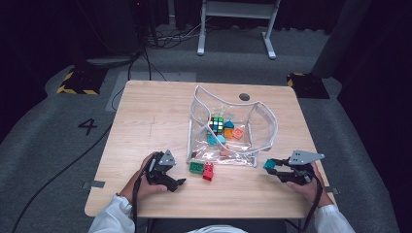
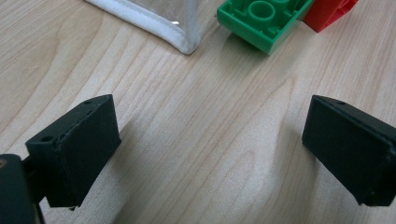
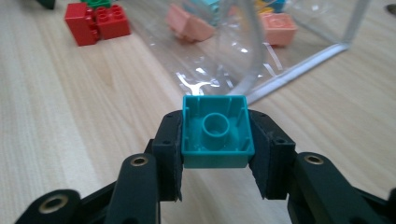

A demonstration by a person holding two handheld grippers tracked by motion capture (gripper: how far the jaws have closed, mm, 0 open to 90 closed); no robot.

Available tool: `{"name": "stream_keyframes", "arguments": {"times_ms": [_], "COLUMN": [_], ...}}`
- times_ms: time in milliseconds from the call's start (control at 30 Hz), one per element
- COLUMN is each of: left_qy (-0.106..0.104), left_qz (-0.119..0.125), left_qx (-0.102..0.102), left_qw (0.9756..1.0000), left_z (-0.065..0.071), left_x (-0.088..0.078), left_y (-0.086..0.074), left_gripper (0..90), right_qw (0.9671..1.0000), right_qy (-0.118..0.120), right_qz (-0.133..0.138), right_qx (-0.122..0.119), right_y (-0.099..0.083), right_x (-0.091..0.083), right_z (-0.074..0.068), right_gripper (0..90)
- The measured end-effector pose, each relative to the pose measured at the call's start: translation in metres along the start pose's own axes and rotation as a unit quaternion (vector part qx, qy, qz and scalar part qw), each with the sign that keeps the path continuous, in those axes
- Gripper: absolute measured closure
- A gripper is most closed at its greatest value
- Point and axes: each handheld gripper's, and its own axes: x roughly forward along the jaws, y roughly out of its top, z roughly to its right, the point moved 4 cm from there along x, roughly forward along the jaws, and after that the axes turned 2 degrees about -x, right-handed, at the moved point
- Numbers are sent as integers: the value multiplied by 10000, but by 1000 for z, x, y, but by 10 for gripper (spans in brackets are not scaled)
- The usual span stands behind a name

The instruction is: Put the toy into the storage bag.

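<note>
Right tool [image 3: 215, 154] clenched on a teal brick [image 3: 217, 133], hollow underside up, pads pressed to its two flanks; held above the bench [image 1: 145, 126] near the right edge, just beside the clear bag's [image 1: 265, 121] near corner; left tool [image 2: 210, 144] released, jaws wide apart over bare wood, nothing between; green brick [image 2: 261, 21] and red brick [image 2: 329, 14] ahead of it, both cut off at the frame's top; bag's contents blurred behind plastic: a pink brick [image 3: 189, 25], a colour cube [image 1: 217, 124].
</note>
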Motion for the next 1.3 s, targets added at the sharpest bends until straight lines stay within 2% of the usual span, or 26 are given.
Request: {"name": "stream_keyframes", "arguments": {"times_ms": [233, 300, 400, 533, 633, 900, 1000, 1167, 1300], "left_qy": [1, -2, 2, -1, 1, -2, 3, 0, 0], "left_qz": [0, 4, -3, 0, 0, 5, -1, 10, 1], "left_qx": [-1, 2, -2, 0, 2, 3, -2, 1, 1], "left_qw": [10000, 10000, 10000, 10000, 10000, 10000, 10000, 10000, 10000], "left_z": [0, 0, 0, 0, 0, 0, 0, 0, 0], "left_x": [0, 0, 0, 0, 0, 0, 0, 0, 0], "left_y": [0, 0, 0, 0, 0, 0, 0, 0, 0], "left_gripper": [40, 40, 40, 40, 40, 40, 40, 40, 40], "right_qw": [9995, 9990, 9986, 9976, 9968, 9947, 9938, 9931, 9929], "right_qy": [-268, -311, -404, -596, -637, -892, -908, -950, -892], "right_qz": [94, 198, 243, 309, 439, 509, 634, 683, 780], "right_qx": [150, 233, 230, 163, 220, 56, 16, -53, -78], "right_y": [2, 6, 13, 26, 37, 69, 83, 105, 121], "right_x": [-13, -18, -24, -34, -43, -57, -62, -65, -64], "right_z": [20, 26, 33, 44, 53, 69, 74, 78, 81], "right_gripper": [595, 595, 595, 595, 595, 595, 595, 595, 595]}}
